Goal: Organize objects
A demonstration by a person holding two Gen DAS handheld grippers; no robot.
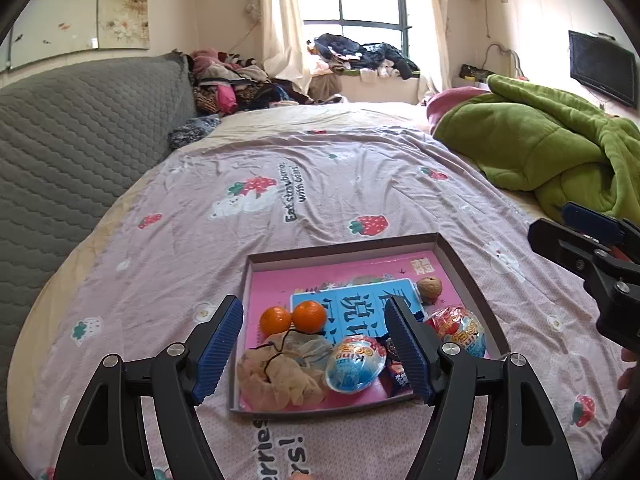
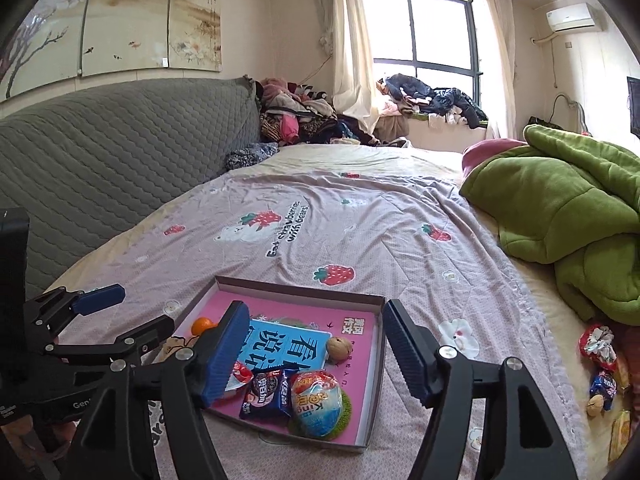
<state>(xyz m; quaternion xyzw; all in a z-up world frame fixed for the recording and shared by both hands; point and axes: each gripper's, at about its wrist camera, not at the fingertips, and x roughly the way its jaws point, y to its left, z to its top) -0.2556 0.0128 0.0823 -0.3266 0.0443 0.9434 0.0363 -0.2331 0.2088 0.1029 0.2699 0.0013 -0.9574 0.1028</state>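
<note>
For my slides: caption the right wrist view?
Open right hand-held gripper above a tray of snacks on a bed.

Bed [image 2: 360, 208] w/ strawberry-print sheet: shallow box [image 2: 376, 344], green blanket [image 2: 560, 208], loose snacks [image 2: 600, 364] at right edge.

The tray [image 1: 460, 256] lies on the bedspread [image 1: 320, 184], the blanket [image 1: 540, 148] behind to its right.

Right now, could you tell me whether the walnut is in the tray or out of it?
In. The walnut rests on the pink liner inside the tray, beside the blue card.
</note>
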